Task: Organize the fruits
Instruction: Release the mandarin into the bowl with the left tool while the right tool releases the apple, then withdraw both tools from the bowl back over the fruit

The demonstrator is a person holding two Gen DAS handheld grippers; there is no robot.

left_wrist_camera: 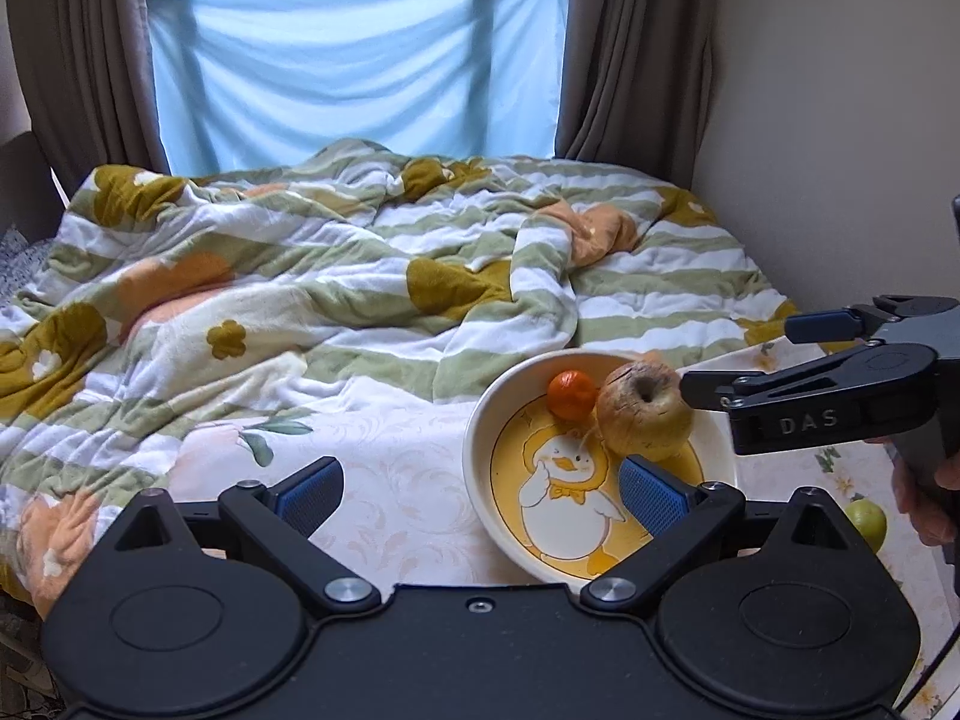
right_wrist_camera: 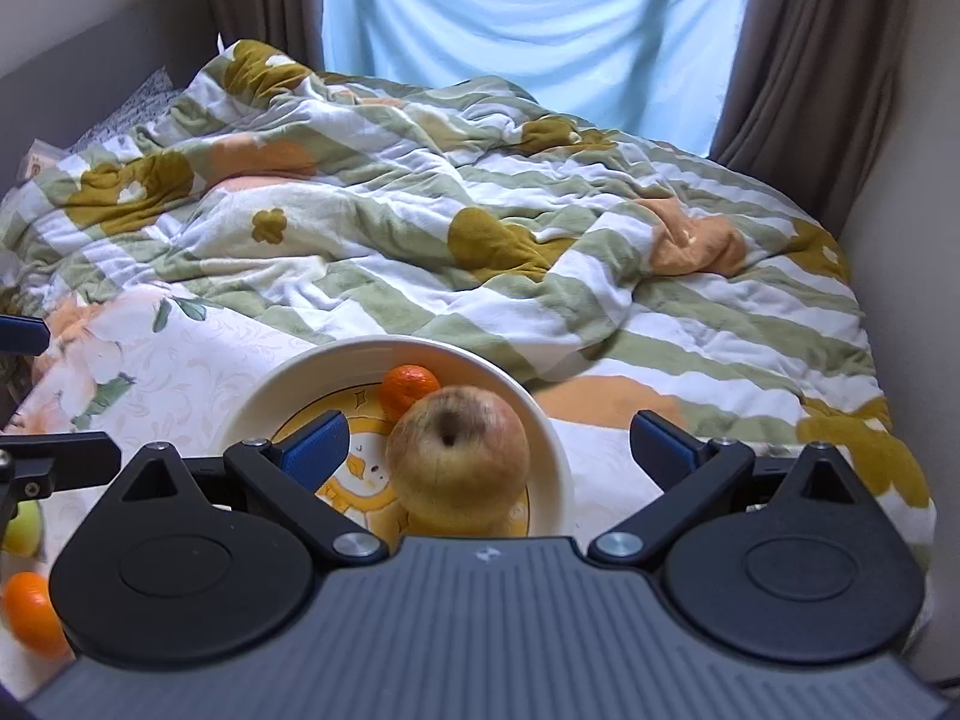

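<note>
two fruits sit in the duck bowl (left_wrist_camera: pixel 480 450) right now: a big yellowish apple (right_wrist_camera: pixel 459 459) with its stem dimple facing up, and a small mandarin (right_wrist_camera: pixel 408 387) touching it on the far side. the bowl is cream with a yellow ring and a cartoon duck painted in its floor, and it rests on a pale floral cloth (left_wrist_camera: pixel 390 480) spread at the near end of the bed.

right gripper (right_wrist_camera: pixel 489 450) hangs over the bowl, its jaws spread as wide as they go, the apple lying between the blue pads (right_wrist_camera: pixel 315 450) but neither pad touching it. nothing pinched there. seen from the left wrist camera, that same gripper (left_wrist_camera: pixel 735 354) comes in from the right edge, its tips just beside the apple, with part of a hand (left_wrist_camera: pixel 924 498) on its handle.

left gripper (left_wrist_camera: pixel 480 495) has its jaws spread too, nothing between them but cloth and the near rim of the bowl; the right-side pad (left_wrist_camera: pixel 651 495) overlaps the bowl in view.

more fruit waits outside the bowl: a green fruit (left_wrist_camera: pixel 867 522) on the cloth to the right of the bowl, and in the right wrist view a second mandarin (right_wrist_camera: pixel 33 612) near the lower left corner, just beside that green one (right_wrist_camera: pixel 24 525).

beyond, a rumpled striped blanket (left_wrist_camera: pixel 300 276) with mustard flowers covers the bed, and a light blue sheet (left_wrist_camera: pixel 360 72) hangs across the window between brown curtains (left_wrist_camera: pixel 636 60).
</note>
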